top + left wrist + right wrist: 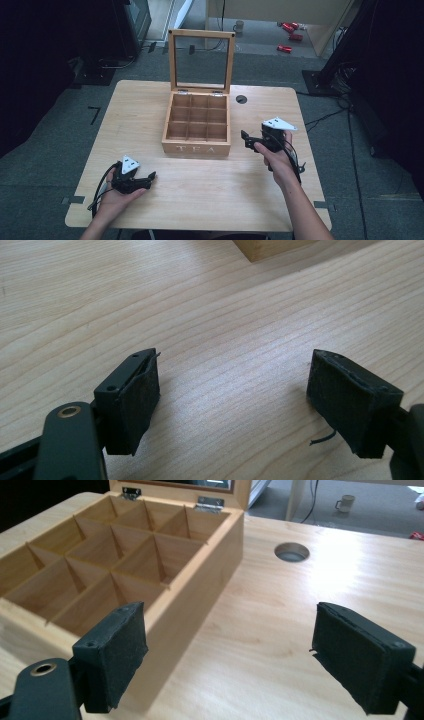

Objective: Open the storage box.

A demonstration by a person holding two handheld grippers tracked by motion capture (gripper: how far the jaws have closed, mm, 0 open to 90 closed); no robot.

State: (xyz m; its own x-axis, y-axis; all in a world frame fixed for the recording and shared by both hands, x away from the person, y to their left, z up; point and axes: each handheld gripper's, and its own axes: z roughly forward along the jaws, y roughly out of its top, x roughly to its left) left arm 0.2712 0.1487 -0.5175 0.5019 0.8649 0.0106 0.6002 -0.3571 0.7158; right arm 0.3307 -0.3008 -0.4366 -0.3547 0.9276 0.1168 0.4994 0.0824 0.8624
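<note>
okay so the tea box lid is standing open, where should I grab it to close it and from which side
Grip the top rail of the lid, fingers straddling it from above. The lid stands upright on hinges at the tea box back edge, so that rail is free and farthest from the hinges. The right gripper is open and nearer.

Both forearms reach in from the near edge of the tabletop (200,200). The left hand (112,197) lies low with its tongs (150,178) pointing right, jaws spread wide with nothing between them. The right hand (277,157) holds its tongs (245,139) raised, pointing left, jaws likewise wide apart and empty.
</note>
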